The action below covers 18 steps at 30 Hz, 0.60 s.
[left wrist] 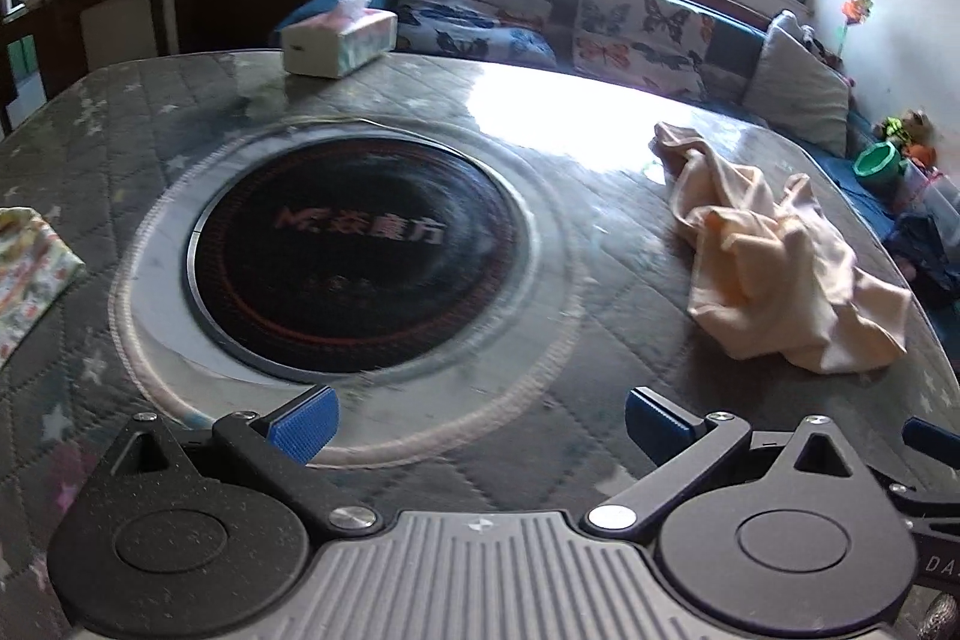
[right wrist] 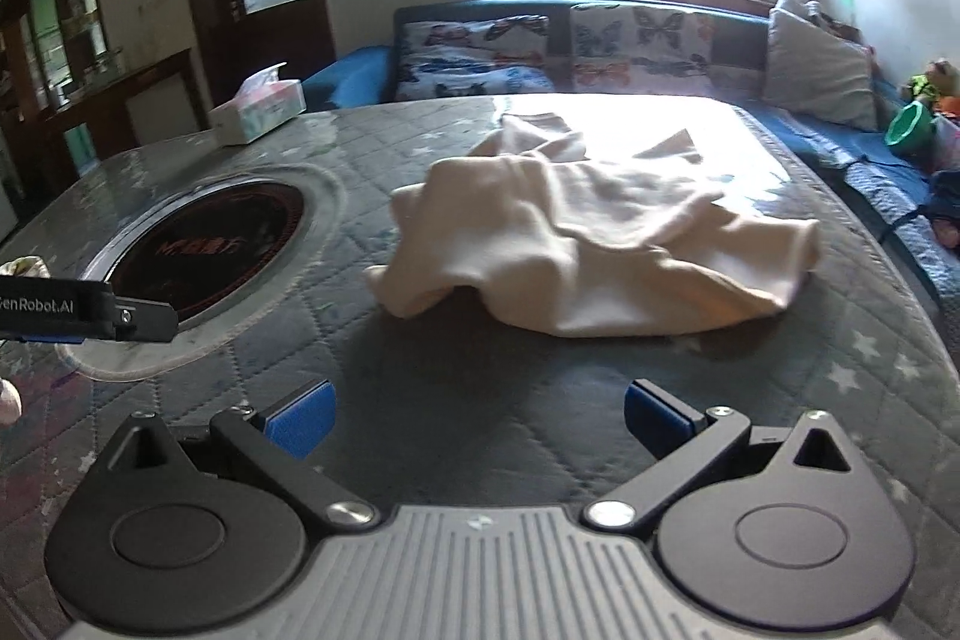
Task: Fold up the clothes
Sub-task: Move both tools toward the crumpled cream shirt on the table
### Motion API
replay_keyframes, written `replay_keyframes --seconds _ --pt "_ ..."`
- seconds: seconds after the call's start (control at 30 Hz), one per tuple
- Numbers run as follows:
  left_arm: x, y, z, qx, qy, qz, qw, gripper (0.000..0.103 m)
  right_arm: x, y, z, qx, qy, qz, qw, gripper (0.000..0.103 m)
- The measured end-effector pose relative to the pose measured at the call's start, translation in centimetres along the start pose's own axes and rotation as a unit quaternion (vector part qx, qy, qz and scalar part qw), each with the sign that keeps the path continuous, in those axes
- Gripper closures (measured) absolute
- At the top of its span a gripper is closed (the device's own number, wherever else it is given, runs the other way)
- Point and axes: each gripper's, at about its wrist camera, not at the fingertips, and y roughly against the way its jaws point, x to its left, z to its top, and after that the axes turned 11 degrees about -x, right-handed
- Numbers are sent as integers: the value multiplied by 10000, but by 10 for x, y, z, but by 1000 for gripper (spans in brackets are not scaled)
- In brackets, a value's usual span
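Observation:
A crumpled cream garment (left wrist: 774, 256) lies on the right side of the quilted table (left wrist: 600, 244); the right wrist view shows the same garment (right wrist: 588, 232) just ahead. My left gripper (left wrist: 480, 427) is open above the table's near edge, in front of the round black hob, with nothing between its blue pads. My right gripper (right wrist: 479, 418) is open too, a short way short of the garment and not touching it. The left gripper's side (right wrist: 90, 319) shows at the left edge of the right wrist view.
A round black hob (left wrist: 354, 256) is set into the table's middle. A tissue box (left wrist: 339, 34) stands at the far left edge. A folded floral cloth (left wrist: 30, 268) lies at the left. Behind the table runs a blue sofa (left wrist: 600, 22) with butterfly cushions.

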Motion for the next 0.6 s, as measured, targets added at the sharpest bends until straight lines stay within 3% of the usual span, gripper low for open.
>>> replay_keyframes --seconds 0.13,0.6 --pt "-13 -3 -10 69 -124 -189 9997 0 0 6 -4 -17 -167 -293 9994 0" --pt "-46 17 9 526 -163 -436 9975 0 -10 9 -13 24 -533 -741 9958 0"
